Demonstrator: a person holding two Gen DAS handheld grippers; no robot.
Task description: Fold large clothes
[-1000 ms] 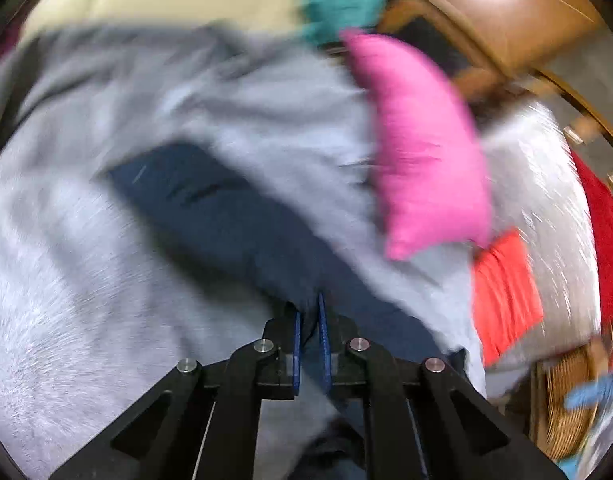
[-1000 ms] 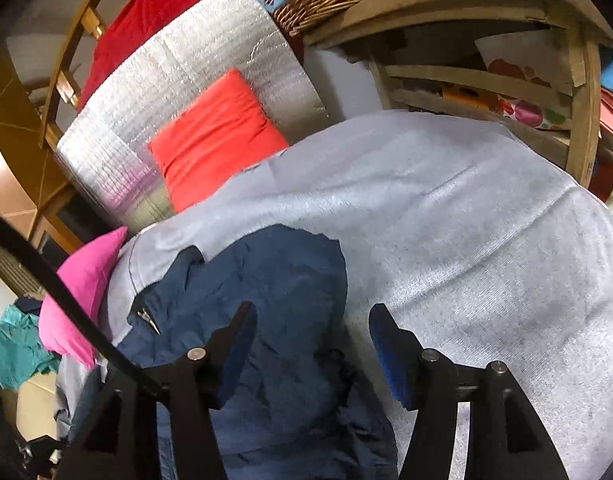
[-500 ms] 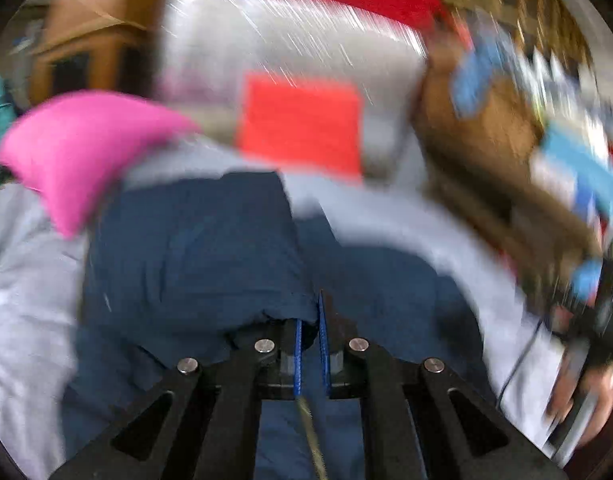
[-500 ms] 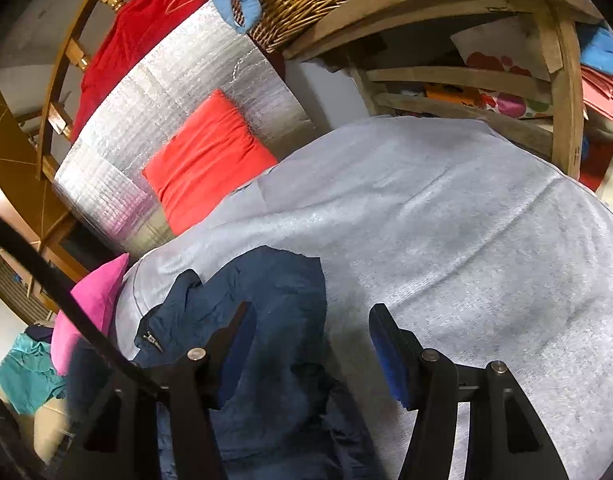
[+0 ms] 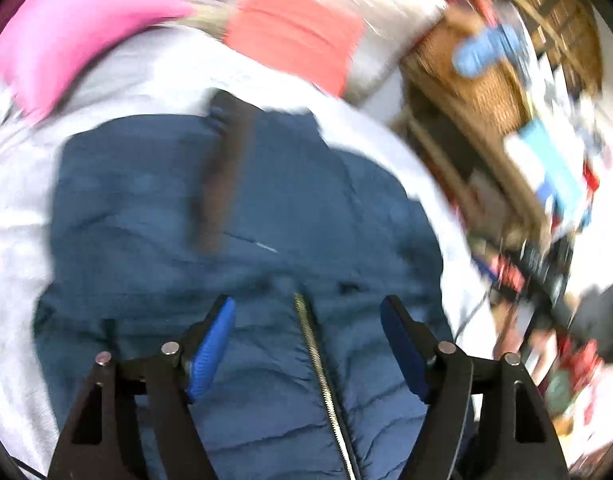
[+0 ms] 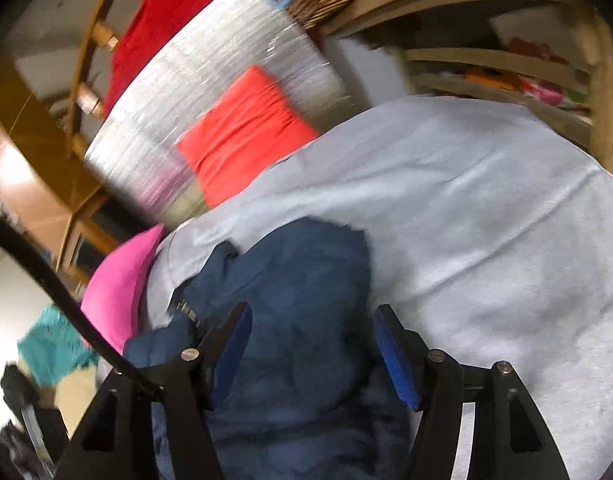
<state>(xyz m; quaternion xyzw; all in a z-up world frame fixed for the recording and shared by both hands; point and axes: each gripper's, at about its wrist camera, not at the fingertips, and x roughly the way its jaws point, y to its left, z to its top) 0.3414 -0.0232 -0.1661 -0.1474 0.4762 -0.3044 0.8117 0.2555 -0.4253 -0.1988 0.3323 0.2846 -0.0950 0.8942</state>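
Note:
A navy blue zip jacket (image 5: 234,216) lies spread on a light grey cloth-covered surface (image 5: 14,184). Its metal zipper (image 5: 318,364) runs between my left fingers. My left gripper (image 5: 306,320) is open just above the jacket's near part and holds nothing. In the right wrist view the same jacket (image 6: 306,280) lies bunched on the grey cloth (image 6: 486,216). My right gripper (image 6: 312,330) is open over the jacket and empty. Both views are blurred by motion.
A pink cushion (image 5: 66,28) and a red-orange cushion (image 5: 294,36) lie at the far edge against a silver padded backrest (image 6: 210,80). A wicker basket (image 5: 466,76) and wooden shelves (image 6: 506,56) with clutter stand to the right. A black cable (image 6: 46,276) crosses the left.
My left gripper was shut on the jacket, swung it rightward over the cloth, and has now opened and let it go. The right gripper stayed open over the jacket.

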